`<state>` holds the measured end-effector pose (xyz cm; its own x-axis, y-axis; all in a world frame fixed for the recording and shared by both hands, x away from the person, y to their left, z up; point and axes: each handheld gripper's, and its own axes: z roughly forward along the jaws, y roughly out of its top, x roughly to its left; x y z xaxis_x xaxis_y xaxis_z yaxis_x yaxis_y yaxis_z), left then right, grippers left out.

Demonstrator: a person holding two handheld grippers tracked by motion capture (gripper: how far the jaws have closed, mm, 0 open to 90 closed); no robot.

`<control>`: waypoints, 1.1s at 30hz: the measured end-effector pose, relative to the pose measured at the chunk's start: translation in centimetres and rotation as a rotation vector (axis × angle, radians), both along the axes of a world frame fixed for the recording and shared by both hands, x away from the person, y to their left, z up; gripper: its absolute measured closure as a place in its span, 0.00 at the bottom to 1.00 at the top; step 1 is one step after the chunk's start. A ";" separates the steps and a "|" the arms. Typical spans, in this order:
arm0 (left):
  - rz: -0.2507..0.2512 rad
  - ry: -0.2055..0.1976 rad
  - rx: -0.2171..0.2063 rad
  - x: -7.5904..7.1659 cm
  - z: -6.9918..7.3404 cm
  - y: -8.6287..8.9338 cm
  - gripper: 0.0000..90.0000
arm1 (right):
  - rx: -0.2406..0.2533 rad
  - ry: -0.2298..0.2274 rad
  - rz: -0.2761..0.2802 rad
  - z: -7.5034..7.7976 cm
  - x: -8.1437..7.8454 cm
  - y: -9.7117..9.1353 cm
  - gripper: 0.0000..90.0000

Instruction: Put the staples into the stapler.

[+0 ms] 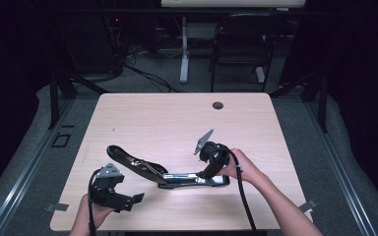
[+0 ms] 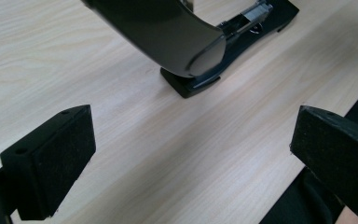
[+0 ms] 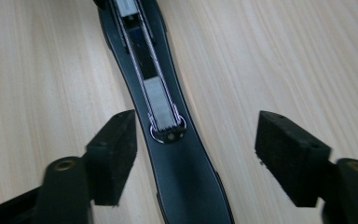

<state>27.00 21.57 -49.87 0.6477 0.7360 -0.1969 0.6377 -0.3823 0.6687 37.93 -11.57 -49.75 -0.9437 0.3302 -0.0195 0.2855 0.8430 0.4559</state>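
Observation:
A black stapler (image 1: pixel 187 179) lies swung open on the wooden table (image 1: pixel 177 123), its curved top arm (image 1: pixel 128 160) folded out toward the left. Its magazine (image 3: pixel 156 88) lies bare, with a strip of staples showing in the metal channel. My right gripper (image 1: pixel 208 172) points down over the stapler's right end. In the right gripper view this gripper (image 3: pixel 196 126) is open, straddling the stapler body (image 3: pixel 186 182) with the pads not pressing on it. My left gripper (image 1: pixel 130 202) is near the front left edge, open (image 2: pixel 191 123), facing the top arm's rounded end (image 2: pixel 168 37) from a short distance.
A round cable hole (image 1: pixel 218 105) sits near the table's far edge. Beyond the table stand a dark chair (image 1: pixel 241 44) and a white desk leg (image 1: pixel 183 54). Bare wood stretches across the table's far half and its right side.

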 end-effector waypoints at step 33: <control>0.073 -0.020 -0.020 0.6 0.2 1.1 0.00 | 0.065 -0.008 -0.306 0.3 -3.0 -5.8 0.14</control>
<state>27.56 22.67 -49.66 0.5967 0.7773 -0.1996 0.6499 -0.3222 0.6883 34.97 -17.42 -49.48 -0.8005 0.5993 0.0035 0.5171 0.6877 0.5095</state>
